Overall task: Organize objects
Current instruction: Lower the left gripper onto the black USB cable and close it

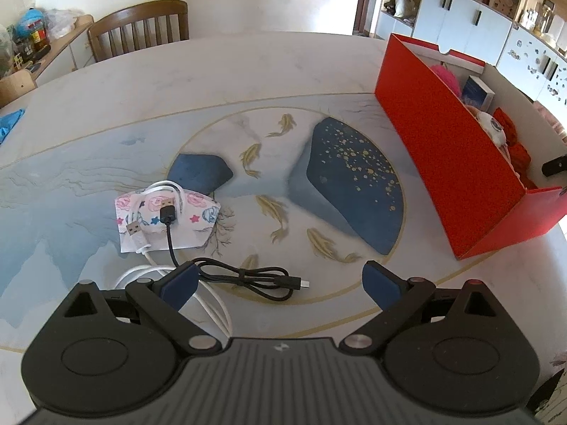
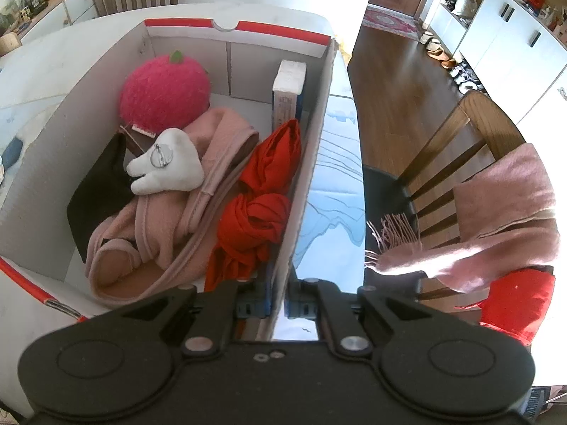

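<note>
My left gripper (image 1: 280,283) stands open just above the table, with a coiled black cable (image 1: 255,278) lying between its fingers, untouched by the pads. The cable's USB plug rests on a floral face mask (image 1: 166,221), and a white cable (image 1: 141,244) loops under the left finger. A red cardboard box (image 1: 457,163) stands at the right. My right gripper (image 2: 278,304) is shut on the box wall (image 2: 312,177). Inside the box lie a pink plush fruit (image 2: 163,90), a white tooth plush (image 2: 166,168), a pink scarf (image 2: 170,233), a red cloth (image 2: 258,212) and a book (image 2: 287,95).
The round table (image 1: 106,106) has a painted fish and rock pattern. Wooden chairs stand at the far side (image 1: 141,28) and at the right edge (image 2: 457,163), the latter draped with a pink scarf (image 2: 496,226). White cabinets (image 1: 460,17) line the far wall.
</note>
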A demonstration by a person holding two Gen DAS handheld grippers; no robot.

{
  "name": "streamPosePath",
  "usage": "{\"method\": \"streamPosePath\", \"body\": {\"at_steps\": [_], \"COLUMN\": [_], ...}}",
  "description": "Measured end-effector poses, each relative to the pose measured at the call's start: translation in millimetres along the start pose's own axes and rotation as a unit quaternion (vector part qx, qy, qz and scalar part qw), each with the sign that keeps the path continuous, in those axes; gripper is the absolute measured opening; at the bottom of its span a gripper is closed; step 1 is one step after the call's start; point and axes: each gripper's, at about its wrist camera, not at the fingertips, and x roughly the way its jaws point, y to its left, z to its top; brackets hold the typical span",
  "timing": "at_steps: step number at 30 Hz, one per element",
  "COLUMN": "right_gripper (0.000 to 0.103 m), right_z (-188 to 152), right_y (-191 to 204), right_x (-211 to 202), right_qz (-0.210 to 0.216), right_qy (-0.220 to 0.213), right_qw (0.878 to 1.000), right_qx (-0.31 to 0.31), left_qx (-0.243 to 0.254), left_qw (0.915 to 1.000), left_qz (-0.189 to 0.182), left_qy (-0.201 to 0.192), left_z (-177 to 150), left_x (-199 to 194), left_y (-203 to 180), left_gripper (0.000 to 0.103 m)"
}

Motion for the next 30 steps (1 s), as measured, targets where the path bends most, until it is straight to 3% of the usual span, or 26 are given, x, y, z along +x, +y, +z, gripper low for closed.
{"method": "streamPosePath", "body": {"at_steps": [13,18,30], "right_gripper": [0.006,0.006,0.006], "right_z": [4,3,3], "right_y": [-1,-1,-1], "right_x": [1,2,1], "right_qz": [0.002,0.003,0.004], "right_qy": [0.012,0.013,0.013], "right_qw": [1.000,1.000,1.000], "right_qx": [-0.006,-0.007,-0.007], "left_qx": [0.035,0.065,0.057], "left_qw": [0.9992,0.9972,0.9968], "left_qz": [0.010,0.030,0.042], "left_qy": [0.013,0.024,0.038], "left_z": [0,0,0], "left_x": [7,20,47], "left_y": [-4,-8,10], "left_gripper": [0.099,0.099,0.099]}}
